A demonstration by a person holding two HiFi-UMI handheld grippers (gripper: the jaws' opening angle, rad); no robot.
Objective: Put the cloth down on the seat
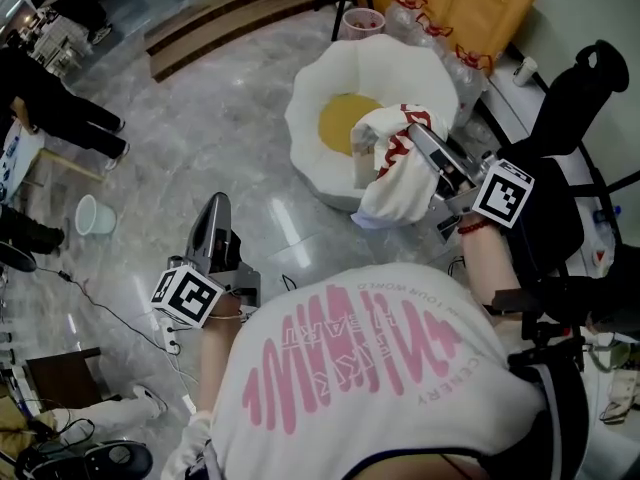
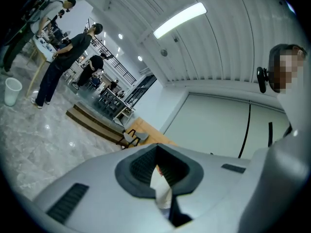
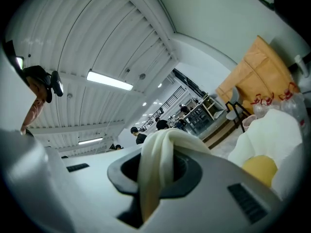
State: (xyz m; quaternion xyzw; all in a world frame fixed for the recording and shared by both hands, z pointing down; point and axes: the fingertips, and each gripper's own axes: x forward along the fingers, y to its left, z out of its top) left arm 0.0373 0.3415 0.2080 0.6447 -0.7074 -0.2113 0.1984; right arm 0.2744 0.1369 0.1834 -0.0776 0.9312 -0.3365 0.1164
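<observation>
The seat (image 1: pixel 330 88) is a white, egg-shaped floor cushion with a yellow centre (image 1: pixel 345 120), on the marble floor ahead of me. A white cloth with red print (image 1: pixel 400 173) hangs bunched over the seat's near right edge. My right gripper (image 1: pixel 425 140) is shut on its top. In the right gripper view the cloth (image 3: pixel 158 149) is folded over and pinched in my right gripper (image 3: pixel 163 174), with the seat (image 3: pixel 272 135) at the lower right. My left gripper (image 1: pixel 213 223) points forward over bare floor, left of the seat, jaws together and holding nothing; in its own view my left gripper (image 2: pixel 158 171) faces ceiling and wall.
A white bucket (image 1: pixel 95 215) stands on the floor at the left, near standing people (image 1: pixel 50 108). Behind the seat are a pink bin (image 1: pixel 362 21), plastic bags (image 1: pixel 440 28), an orange cushion (image 1: pixel 470 3) and a wooden step (image 1: pixel 230 18). A black chair (image 1: pixel 580 98) is at the right.
</observation>
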